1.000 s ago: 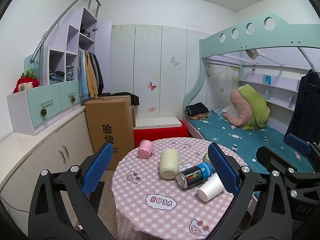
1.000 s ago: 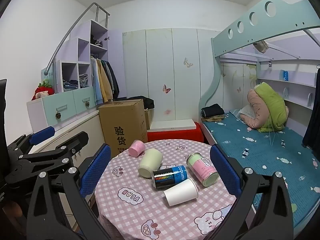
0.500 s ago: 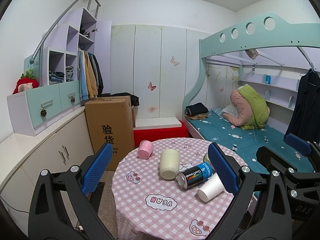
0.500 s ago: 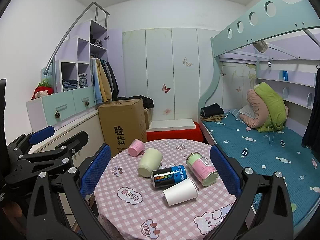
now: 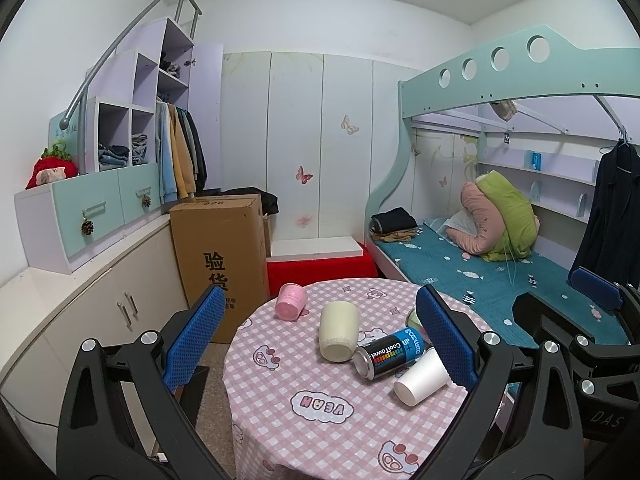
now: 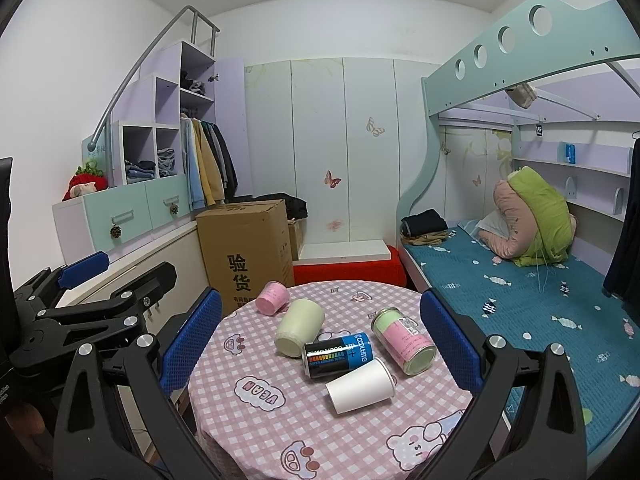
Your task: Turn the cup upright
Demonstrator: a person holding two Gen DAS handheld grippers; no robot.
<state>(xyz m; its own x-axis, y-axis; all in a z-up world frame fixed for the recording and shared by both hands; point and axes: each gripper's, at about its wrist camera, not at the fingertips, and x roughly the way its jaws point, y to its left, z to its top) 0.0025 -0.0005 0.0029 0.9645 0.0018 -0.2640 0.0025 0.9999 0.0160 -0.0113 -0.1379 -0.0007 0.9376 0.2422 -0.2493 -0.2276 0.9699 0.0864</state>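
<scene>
Two grippers hang above the near edge of a round table (image 6: 256, 432), each with its blue-padded fingers spread wide and nothing between them: the left gripper (image 5: 320, 340) and the right gripper (image 6: 320, 340). Nearest on the pink checked cloth lies the white paper cup (image 6: 360, 386) on its side, its mouth turned toward the right in the right wrist view; in the left wrist view this cup (image 5: 420, 376) is partly behind the right-hand finger pad. Just behind it and touching it lies a black and blue can (image 6: 339, 355), also on its side. To the right of that, a pink and green can (image 6: 404, 340) lies tipped over, near the paper cup. Left of the black can, touching it, a cream cup (image 6: 299, 327) rests on its side, and farther back a pink cup (image 6: 272, 298) lies tipped near the far left rim. Beyond the table stands a brown cardboard box (image 6: 250, 256) beside a red step (image 6: 348, 272). A bunk bed (image 6: 520, 280) with a teal sheet runs along the right, white wardrobe doors (image 6: 340, 140) with butterfly stickers fill the back wall, and stair-shaped shelves (image 6: 160, 140) with hanging clothes stand on the left.
</scene>
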